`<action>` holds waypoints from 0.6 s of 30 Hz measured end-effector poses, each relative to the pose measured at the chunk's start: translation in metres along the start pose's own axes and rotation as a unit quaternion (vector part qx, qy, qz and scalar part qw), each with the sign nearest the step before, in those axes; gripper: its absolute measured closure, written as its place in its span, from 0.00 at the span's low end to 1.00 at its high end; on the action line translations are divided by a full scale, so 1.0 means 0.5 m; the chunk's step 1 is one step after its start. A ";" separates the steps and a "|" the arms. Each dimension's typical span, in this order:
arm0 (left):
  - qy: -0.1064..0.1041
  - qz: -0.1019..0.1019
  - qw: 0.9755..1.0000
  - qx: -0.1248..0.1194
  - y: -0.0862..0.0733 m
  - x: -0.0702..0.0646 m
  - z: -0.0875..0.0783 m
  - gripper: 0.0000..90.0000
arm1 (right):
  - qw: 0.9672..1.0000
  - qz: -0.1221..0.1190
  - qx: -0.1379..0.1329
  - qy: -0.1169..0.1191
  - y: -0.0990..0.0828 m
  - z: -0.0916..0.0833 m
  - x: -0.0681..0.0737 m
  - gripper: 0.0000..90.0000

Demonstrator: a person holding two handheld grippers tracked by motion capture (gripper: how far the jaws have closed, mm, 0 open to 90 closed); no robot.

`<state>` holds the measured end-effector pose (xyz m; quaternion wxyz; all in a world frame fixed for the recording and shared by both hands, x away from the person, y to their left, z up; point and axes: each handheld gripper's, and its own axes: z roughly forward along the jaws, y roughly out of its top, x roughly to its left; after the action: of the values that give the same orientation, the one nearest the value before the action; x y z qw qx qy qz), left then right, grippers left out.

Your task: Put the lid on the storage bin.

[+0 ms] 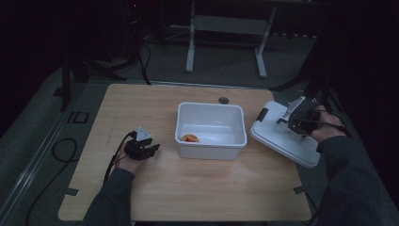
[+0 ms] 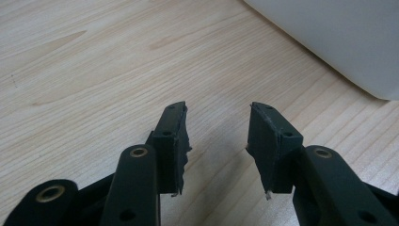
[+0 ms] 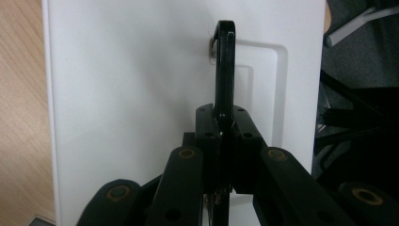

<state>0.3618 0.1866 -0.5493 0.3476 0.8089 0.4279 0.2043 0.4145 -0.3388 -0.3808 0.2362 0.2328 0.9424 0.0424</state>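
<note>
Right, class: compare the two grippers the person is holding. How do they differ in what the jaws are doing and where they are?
The left gripper has its jaws apart with nothing between them; the right gripper is shut on the black handle of the white lid. The left one is over bare table beside the white tub; the right one is at the lid by the table's right edge. Both have black jaws.

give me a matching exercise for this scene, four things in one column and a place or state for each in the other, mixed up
Things:
1. white bin
2. white lid
3. left claw
4. right claw

Places or states:
A. open over bare wood, nothing between its jaws
B. clamped on a black handle
C. at the middle of the table, a small red and yellow thing inside
D. at the table's right edge, tilted, held by its handle

Pairs: 1-C, 2-D, 3-A, 4-B
</note>
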 end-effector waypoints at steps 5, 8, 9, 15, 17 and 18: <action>-0.001 -0.001 1.000 0.000 0.000 -0.001 0.001 0.64 | 1.000 -0.003 -0.006 -0.005 0.001 -0.015 -0.004 0.94; -0.001 0.000 1.000 0.000 0.000 -0.001 0.000 0.64 | 1.000 -0.007 -0.008 -0.008 0.002 -0.024 -0.006 0.94; -0.001 0.000 1.000 0.000 0.000 -0.001 0.000 0.64 | 1.000 -0.008 -0.009 -0.009 0.003 -0.027 -0.006 0.94; 0.000 -0.001 1.000 0.000 0.000 -0.001 0.001 0.64 | 1.000 -0.019 -0.015 -0.018 0.007 -0.046 -0.006 0.94; -0.001 -0.001 1.000 0.000 0.000 -0.001 0.001 0.64 | 0.999 -0.020 -0.017 -0.020 0.008 -0.052 -0.007 0.94; -0.001 0.000 1.000 0.000 0.000 -0.001 0.001 0.64 | 0.999 -0.022 -0.018 -0.022 0.009 -0.055 -0.007 0.94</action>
<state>0.3618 0.1861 -0.5498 0.3480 0.8092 0.4276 0.2034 0.4064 -0.3357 -0.3542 0.2615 0.2083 0.9412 0.0492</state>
